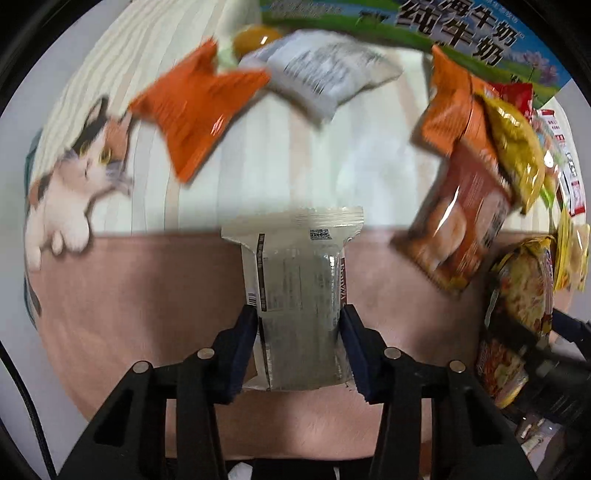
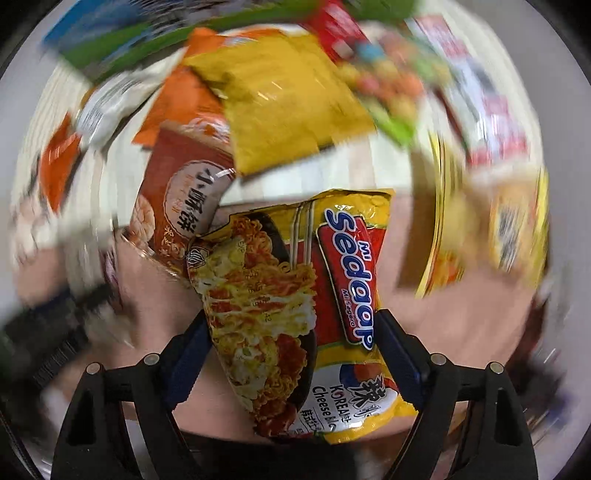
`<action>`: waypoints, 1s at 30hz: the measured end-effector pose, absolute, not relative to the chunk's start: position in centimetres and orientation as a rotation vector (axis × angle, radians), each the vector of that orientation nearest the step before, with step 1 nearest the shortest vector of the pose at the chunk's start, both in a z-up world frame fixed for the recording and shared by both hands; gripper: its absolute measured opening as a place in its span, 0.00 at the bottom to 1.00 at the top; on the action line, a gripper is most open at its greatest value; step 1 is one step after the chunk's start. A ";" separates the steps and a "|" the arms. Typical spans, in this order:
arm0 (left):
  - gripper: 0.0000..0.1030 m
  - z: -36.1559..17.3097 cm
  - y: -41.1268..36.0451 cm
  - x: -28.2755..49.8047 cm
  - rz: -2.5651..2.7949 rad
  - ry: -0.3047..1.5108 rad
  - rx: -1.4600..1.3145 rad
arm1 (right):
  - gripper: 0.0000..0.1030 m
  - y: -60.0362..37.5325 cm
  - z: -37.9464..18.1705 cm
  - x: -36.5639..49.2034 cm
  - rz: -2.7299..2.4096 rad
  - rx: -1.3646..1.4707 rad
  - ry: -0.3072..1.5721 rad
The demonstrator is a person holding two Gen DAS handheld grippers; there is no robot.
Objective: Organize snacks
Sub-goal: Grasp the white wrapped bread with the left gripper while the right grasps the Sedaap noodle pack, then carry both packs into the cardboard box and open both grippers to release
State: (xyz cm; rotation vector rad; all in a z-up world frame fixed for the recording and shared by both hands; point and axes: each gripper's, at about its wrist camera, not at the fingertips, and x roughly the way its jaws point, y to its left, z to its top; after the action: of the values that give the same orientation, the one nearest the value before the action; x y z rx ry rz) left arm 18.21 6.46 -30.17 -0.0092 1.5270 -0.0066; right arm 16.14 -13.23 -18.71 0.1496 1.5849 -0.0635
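Left gripper (image 1: 298,321): jaws clenched on a clear plastic packet (image 1: 295,291), held upright at its lower half; the packet's bottom edge is cut off behind the gripper body, and its print is too small to read. Right gripper (image 2: 291,332): jaws clenched on a yellow noodle packet (image 2: 295,314) marked "Sedaap", whose lower end is hidden behind the jaws. The same noodle packet shows at the right edge of the left wrist view, partly covered by the dark right gripper.

Both packets are held above the desk (image 1: 110,295), covered by a pink and striped mat with a cat picture (image 1: 74,184). Further snacks lie beyond: an orange bag (image 1: 195,107), a white pouch (image 1: 321,70), a brown biscuit bag (image 1: 461,225) overlapped by a mustard-yellow bag (image 1: 517,147). A milk carton (image 1: 443,33) is cut off by the top edge. Motion blur smears the right wrist view; the items at its right side cannot be identified.
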 end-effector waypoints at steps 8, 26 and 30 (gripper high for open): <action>0.58 -32.8 6.9 16.4 -0.043 1.584 -0.038 | 0.91 -12.9 -22.3 16.5 -0.053 0.166 1.648; 0.54 -22.2 4.2 10.0 -0.100 1.442 0.013 | 0.85 -10.5 -25.5 11.0 -0.078 0.052 1.492; 0.54 -16.5 3.2 8.6 -0.148 1.377 -0.010 | 0.85 -11.3 -22.9 10.3 -0.009 0.120 1.439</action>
State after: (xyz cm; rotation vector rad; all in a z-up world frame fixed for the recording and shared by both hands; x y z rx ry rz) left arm 8.61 3.17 -16.53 -0.0097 1.3765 -0.1484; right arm 10.30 -11.30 -22.88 0.1204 1.4385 -0.0089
